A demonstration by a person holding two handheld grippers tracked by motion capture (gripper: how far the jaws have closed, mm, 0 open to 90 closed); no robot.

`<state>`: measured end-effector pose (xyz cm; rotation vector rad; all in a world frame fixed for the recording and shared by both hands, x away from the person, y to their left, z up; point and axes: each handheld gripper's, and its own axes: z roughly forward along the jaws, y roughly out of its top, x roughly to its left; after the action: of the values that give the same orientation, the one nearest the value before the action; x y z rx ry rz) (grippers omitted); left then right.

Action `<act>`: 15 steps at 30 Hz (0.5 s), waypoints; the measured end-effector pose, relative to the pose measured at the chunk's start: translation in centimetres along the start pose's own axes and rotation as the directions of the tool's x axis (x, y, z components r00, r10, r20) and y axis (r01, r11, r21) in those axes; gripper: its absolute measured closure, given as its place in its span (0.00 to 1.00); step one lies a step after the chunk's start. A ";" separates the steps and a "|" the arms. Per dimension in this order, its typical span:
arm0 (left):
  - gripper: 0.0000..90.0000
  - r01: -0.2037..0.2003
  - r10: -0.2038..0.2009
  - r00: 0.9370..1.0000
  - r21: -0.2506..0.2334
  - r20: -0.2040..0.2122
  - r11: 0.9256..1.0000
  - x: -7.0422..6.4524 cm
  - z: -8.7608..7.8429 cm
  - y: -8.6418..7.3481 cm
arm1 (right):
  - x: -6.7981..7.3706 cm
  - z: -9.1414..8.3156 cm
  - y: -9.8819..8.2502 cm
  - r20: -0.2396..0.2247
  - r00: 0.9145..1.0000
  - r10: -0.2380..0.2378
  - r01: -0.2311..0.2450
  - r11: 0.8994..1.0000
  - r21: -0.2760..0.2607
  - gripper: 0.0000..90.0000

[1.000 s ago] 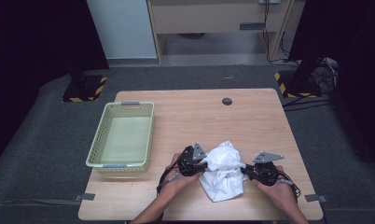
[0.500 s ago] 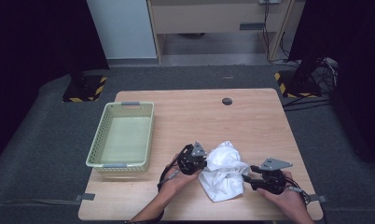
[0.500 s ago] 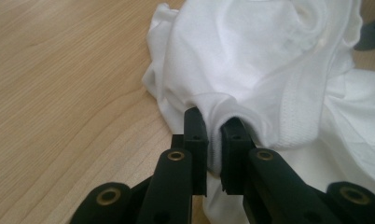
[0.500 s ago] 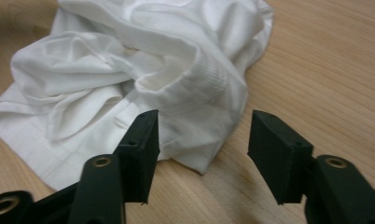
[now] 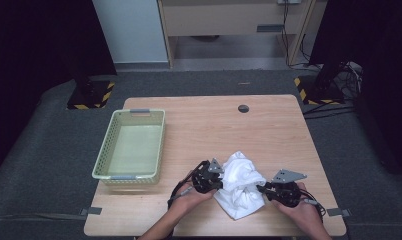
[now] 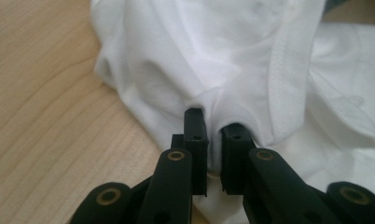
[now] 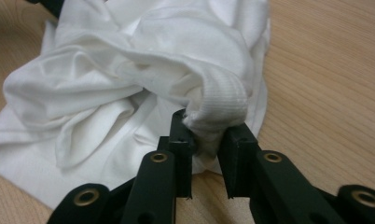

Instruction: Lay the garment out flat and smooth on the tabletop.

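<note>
A crumpled white garment (image 5: 241, 184) is lain near the table's (image 5: 279, 130) front edge. Its left side is pinched by the left gripper (image 6: 214, 140). Its ribbed hem, apparently, is clamped in the just-closing right gripper (image 7: 208, 140). Bare tabletop is left beyond; a basket (image 5: 131, 145) is set well leftward.

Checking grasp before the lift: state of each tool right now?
Left tool: closed on a fold of the white garment.
Right tool: jaws have just been closing; now closed on the garment's ribbed edge.
</note>
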<state>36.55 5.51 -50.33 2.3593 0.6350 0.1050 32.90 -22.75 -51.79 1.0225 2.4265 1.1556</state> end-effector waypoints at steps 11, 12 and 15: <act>0.94 -0.010 0.003 0.998 -0.103 -0.068 0.995 -0.4 -2.5 0.2 | -0.6 -0.8 0.8 -0.010 0.999 0.035 -0.035 0.998 -0.061 0.89; 0.94 -0.008 -0.001 0.997 -0.119 -0.080 0.993 -0.4 -2.7 0.3 | -0.5 -1.0 1.0 -0.010 0.999 0.031 -0.031 0.997 -0.070 0.89; 0.94 -0.001 -0.016 0.994 -0.155 -0.107 0.988 -0.3 -3.3 0.5 | -0.5 -1.7 1.4 -0.011 1.000 0.028 -0.029 0.995 -0.095 0.90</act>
<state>35.71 7.02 -47.44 2.2121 0.6632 0.2711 33.11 -23.48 -49.72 1.0281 2.3471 1.2752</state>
